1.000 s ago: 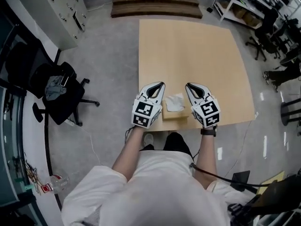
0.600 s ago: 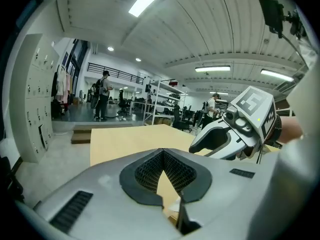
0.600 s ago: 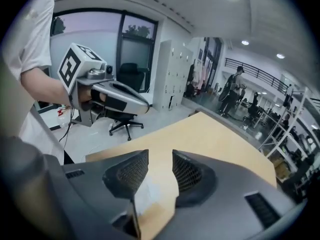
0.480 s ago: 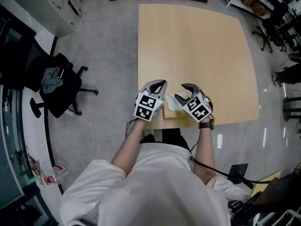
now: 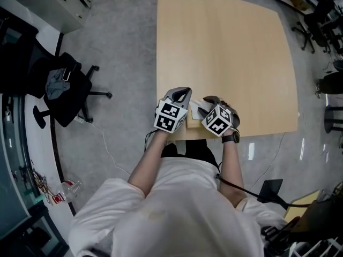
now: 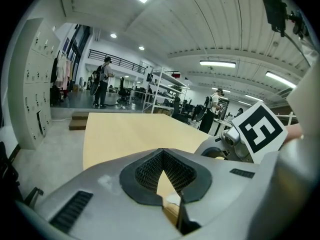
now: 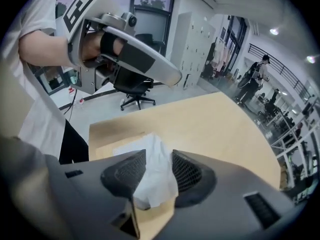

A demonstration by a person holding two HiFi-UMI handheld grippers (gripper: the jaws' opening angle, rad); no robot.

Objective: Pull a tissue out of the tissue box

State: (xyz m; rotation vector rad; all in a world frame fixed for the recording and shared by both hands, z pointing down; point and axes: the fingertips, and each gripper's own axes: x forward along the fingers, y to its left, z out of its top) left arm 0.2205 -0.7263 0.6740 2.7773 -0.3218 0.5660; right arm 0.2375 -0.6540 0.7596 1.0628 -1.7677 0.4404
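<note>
A flat tan tissue box (image 5: 194, 126) lies at the near edge of the wooden table (image 5: 225, 47), with a white tissue (image 5: 195, 110) sticking up from its top. My right gripper (image 5: 202, 107) points steeply down over it. In the right gripper view the tissue (image 7: 152, 184) stands between the jaws of that gripper (image 7: 159, 156), which are opening, above the box (image 7: 105, 149). My left gripper (image 5: 185, 91) rests just left of the box, jaws shut with nothing in them (image 6: 161, 154). The right gripper's marker cube (image 6: 260, 131) shows beside it.
A black office chair (image 5: 64, 92) stands on the grey floor left of the table. A cable (image 5: 107, 149) trails across the floor nearby. The person's body is right behind the near table edge (image 5: 252, 134). Shelving and people show far back in the room (image 6: 102, 81).
Both grippers have dropped toward the near table edge. The right one has tipped steeply downward and now covers the tissue, which earlier lay uncovered between the two grippers.
</note>
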